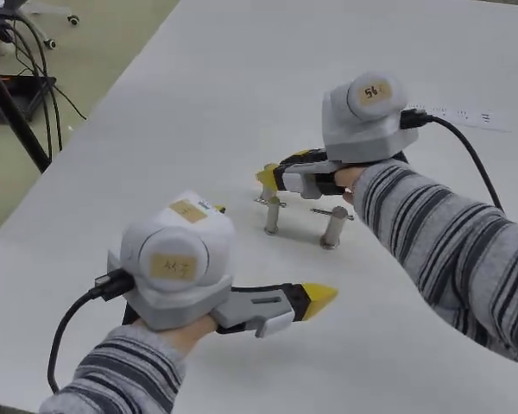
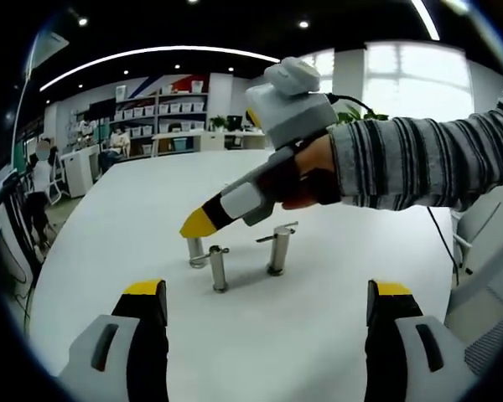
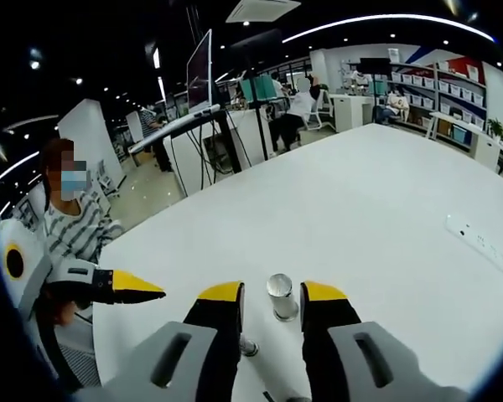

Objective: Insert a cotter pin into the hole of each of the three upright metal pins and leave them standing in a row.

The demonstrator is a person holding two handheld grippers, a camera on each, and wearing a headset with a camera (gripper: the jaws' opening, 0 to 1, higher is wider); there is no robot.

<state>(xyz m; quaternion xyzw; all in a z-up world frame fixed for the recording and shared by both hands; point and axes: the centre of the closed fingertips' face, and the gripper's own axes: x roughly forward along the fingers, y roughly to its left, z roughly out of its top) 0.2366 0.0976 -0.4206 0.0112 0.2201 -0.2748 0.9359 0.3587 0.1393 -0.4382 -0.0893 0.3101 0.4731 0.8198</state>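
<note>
Three metal pins [image 2: 276, 251] stand upright on the tabletop [image 1: 198, 95], two showing a cotter pin [image 2: 277, 233] through them. My right fingers [image 3: 222, 293] are narrow, the far pin [image 3: 281, 295] between them; I cannot tell whether they grip it. My left fingers [image 2: 144, 293] are wide and empty nearby.

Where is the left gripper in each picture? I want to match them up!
Head view: left gripper low in the middle, yellow tip pointing right.
Left gripper view: left gripper at the bottom, its own two jaws wide apart.
Right gripper view: left gripper at the left side, yellow tip pointing right.
Shared landmark: the white table.
</note>
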